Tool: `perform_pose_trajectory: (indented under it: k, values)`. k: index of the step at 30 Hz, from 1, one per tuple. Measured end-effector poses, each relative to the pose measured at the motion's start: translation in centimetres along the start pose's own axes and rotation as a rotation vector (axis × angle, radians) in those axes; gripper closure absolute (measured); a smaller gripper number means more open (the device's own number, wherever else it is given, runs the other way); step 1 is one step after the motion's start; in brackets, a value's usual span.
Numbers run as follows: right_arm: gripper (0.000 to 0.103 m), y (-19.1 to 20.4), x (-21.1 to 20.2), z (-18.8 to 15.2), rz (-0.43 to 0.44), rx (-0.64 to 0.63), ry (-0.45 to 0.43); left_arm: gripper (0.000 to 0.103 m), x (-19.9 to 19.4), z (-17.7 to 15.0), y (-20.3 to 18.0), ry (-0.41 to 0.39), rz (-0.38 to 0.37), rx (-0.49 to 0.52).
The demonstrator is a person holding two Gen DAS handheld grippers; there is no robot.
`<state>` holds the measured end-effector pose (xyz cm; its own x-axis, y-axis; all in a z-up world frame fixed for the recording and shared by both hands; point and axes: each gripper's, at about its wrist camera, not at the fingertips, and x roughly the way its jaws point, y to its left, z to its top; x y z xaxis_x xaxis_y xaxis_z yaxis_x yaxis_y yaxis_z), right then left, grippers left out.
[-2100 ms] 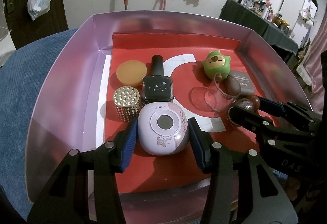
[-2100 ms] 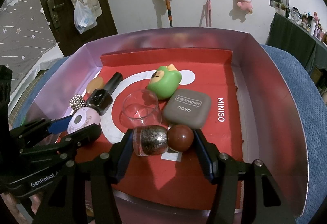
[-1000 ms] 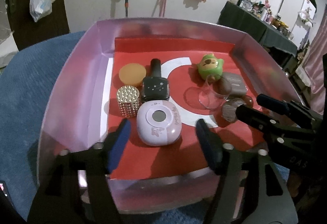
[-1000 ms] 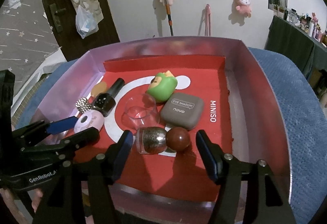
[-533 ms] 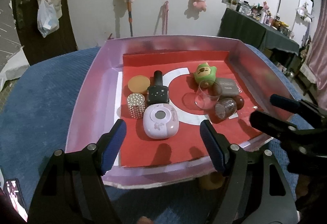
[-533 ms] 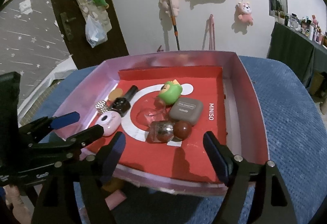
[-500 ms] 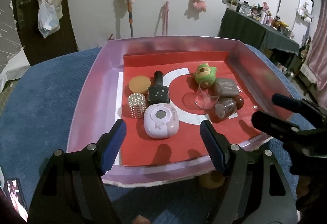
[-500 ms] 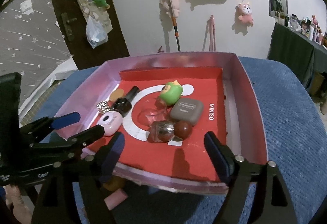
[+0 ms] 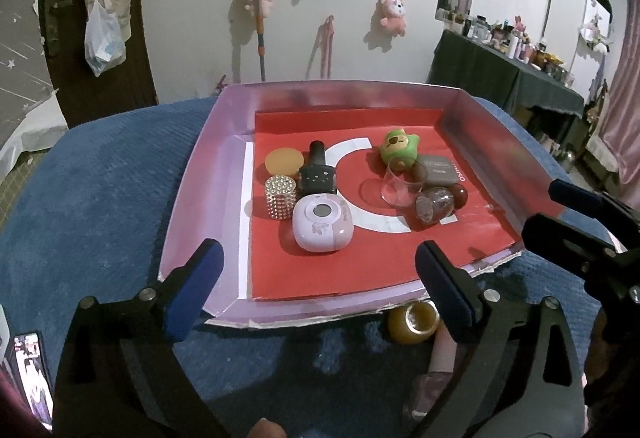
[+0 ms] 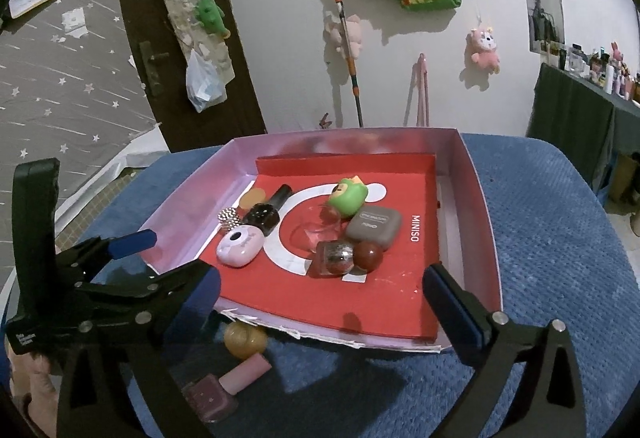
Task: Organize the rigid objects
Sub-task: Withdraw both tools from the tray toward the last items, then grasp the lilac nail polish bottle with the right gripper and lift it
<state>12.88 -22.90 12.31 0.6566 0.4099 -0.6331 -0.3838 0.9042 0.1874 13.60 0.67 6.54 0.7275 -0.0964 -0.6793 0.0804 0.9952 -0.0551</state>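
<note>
A shallow pink tray [image 9: 200, 174] with a red liner sits on a blue cloth [image 9: 92, 198]. At its left, a round amber lid [image 9: 284, 161] lies far and a studded silver cylinder [image 9: 280, 197] stands upright just in front of it. Beside them a black nail polish bottle [image 9: 318, 174] lies flat, long axis running near to far, cap pointing to the far wall. A lilac case [image 9: 322, 224] touches the bottle's near end. To the right sit a green toy [image 9: 399, 148], a clear cup [image 9: 400, 186] on its side, a grey compact [image 9: 438, 168] and a glass bottle [image 9: 436, 204] with a brown ball cap pointing right.

The left gripper [image 9: 320, 278] hangs released, holding nothing, in front of the tray's near edge. The right gripper [image 10: 324, 302] is likewise spread wide and empty. Outside the tray on the cloth lie a gold jar [image 10: 245, 338] and a pink bottle [image 10: 224, 386].
</note>
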Motion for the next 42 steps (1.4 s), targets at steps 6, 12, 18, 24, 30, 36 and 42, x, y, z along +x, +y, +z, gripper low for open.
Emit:
perform_pose_trajectory:
  k: [6, 12, 18, 24, 30, 36, 42]
  values:
    - [0.000, 0.0, -0.7, -0.6, 0.013, -0.001, -0.010, 0.004, -0.6, -0.5, 0.4, 0.001, -0.009, -0.012]
    - [0.000, 0.2, -1.6, -1.2, 0.029, -0.009, -0.012, 0.004, -1.2, -1.2, 0.7, 0.003, -0.015, -0.022]
    - [0.000, 0.8, -2.1, -2.1, 0.045, -0.036, 0.005, 0.004, -1.9, -2.0, 0.7, 0.006, -0.024, -0.021]
    - [0.000, 1.3, -2.2, -3.2, 0.058, -0.056, 0.029, 0.004, -2.2, -3.2, 0.6, 0.027, -0.037, -0.025]
    - [0.000, 1.2, -2.0, -4.4, 0.063, -0.052, 0.054, 0.004, -2.1, -4.5, 0.6, 0.053, -0.034, -0.025]
    - [0.000, 1.1, -1.5, -5.8, 0.061, -0.055, 0.091, 0.004, -1.7, -5.5, 0.8, 0.083, -0.048, -0.036]
    - [0.000, 1.9, -0.9, -7.2, 0.057, -0.105, 0.126, 0.004, -1.5, -5.9, 1.2, 0.096, -0.044, -0.046]
